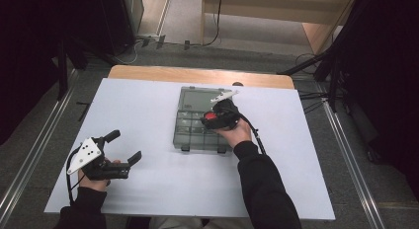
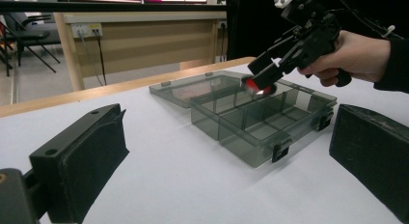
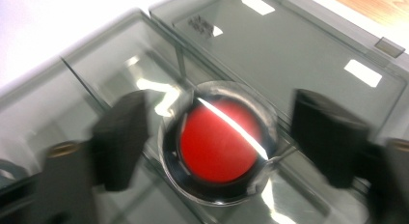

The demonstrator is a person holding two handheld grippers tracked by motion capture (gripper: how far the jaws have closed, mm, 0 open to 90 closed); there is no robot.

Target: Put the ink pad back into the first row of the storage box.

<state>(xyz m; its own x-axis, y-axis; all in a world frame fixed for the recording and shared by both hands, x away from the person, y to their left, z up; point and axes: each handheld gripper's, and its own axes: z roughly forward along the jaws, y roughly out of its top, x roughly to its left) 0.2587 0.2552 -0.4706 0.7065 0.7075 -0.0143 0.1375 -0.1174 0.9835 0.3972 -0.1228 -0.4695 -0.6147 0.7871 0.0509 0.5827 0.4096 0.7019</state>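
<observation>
A smoky clear compartment box lies on the white table with its lid folded back flat. My right gripper hovers over the box's middle compartments. A round clear-rimmed disc with a red centre sits between its jaws, with a narrow gap showing on each side in the blurred right gripper view. In the left gripper view the red disc is at the tip of the right gripper, level with the box rim. My left gripper rests open near the table's front left, nothing in it.
The white table top has bare room all around the box. Beyond its wooden far edge lie the floor, cables and a wooden bench. Metal rails run along both sides.
</observation>
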